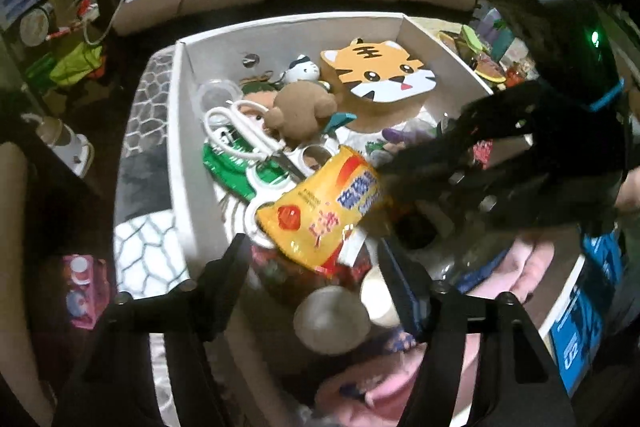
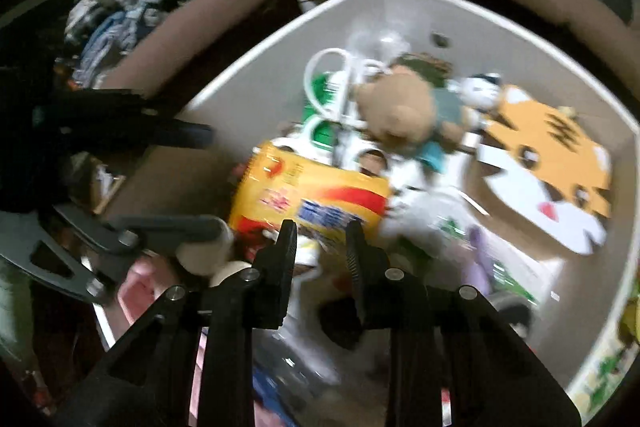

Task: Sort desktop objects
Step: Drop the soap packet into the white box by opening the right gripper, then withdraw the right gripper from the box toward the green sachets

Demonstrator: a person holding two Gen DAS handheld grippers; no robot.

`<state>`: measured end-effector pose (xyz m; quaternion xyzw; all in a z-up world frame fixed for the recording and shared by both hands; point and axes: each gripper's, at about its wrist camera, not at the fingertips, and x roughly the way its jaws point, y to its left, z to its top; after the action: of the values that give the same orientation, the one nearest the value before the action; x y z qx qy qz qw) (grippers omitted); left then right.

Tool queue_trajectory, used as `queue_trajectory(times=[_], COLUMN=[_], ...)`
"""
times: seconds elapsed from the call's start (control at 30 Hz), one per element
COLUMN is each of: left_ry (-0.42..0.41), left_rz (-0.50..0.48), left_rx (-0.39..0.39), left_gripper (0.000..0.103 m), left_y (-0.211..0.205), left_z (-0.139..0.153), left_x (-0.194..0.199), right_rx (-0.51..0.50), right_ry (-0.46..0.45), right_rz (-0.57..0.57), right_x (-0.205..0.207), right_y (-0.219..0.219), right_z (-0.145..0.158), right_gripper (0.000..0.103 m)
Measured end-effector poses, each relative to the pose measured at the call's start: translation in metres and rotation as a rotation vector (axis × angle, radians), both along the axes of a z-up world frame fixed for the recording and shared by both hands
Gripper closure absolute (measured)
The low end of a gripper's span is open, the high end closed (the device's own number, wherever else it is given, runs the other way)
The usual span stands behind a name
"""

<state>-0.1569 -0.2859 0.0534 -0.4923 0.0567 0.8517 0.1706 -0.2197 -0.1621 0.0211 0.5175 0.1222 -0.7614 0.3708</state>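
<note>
Right gripper (image 2: 322,239) jaws narrow, straddling the near edge of the yellow snack bag (image 2: 310,199) — pad contact unclear in the blur. Left gripper (image 1: 312,259) jaws released, wide, over the same bag. Bag lies in the white box (image 1: 176,131) beside scissors (image 1: 244,135), brown plush (image 1: 300,109), tiger card (image 1: 380,71).

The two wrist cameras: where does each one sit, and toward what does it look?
Left wrist: on the left gripper, looking down into the white box; its own fingers frame the yellow snack bag, and the right gripper shows.
Right wrist: on the right gripper, looking down into the box from another side; the left gripper shows.
Shared: bag, tiger box, brown plush, white scissors.
</note>
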Motion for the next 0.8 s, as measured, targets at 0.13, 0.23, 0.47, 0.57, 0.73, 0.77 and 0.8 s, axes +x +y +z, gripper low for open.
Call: queue_trajectory(times=[0.13, 0.23, 0.47, 0.57, 0.73, 0.77, 0.8], left_ry=[0.016, 0.009, -0.006, 0.001, 0.009, 0.012, 0.014], left_rz=[0.016, 0.027, 0.070, 0.088, 0.117, 0.126, 0.130], left_rx=[-0.006, -0.020, -0.052, -0.025, 0.022, 0.017, 0.016], left_gripper=[0.020, 0.011, 0.008, 0.001, 0.000, 0.000, 0.000], left_y=[0.009, 0.019, 0.037, 0.041, 0.060, 0.067, 0.072], left_z=[0.007, 0.008, 0.006, 0.013, 0.027, 0.029, 0.031], left_x=[0.018, 0.030, 0.069, 0.084, 0.100, 0.101, 0.102], right_rx=[0.033, 0.021, 0.003, -0.007, -0.024, -0.026, -0.028], right_ry=[0.037, 0.028, 0.010, 0.008, 0.016, 0.019, 0.024], right_rz=[-0.030, -0.048, -0.032, -0.047, -0.065, -0.071, -0.080], right_x=[0.014, 0.028, 0.065, 0.081, 0.107, 0.112, 0.115], right_y=[0.019, 0.033, 0.048, 0.058, 0.087, 0.094, 0.104], right_z=[0.016, 0.025, 0.034, 0.039, 0.053, 0.055, 0.059], right_gripper=[0.059, 0.051, 0.020, 0.013, 0.008, 0.008, 0.005])
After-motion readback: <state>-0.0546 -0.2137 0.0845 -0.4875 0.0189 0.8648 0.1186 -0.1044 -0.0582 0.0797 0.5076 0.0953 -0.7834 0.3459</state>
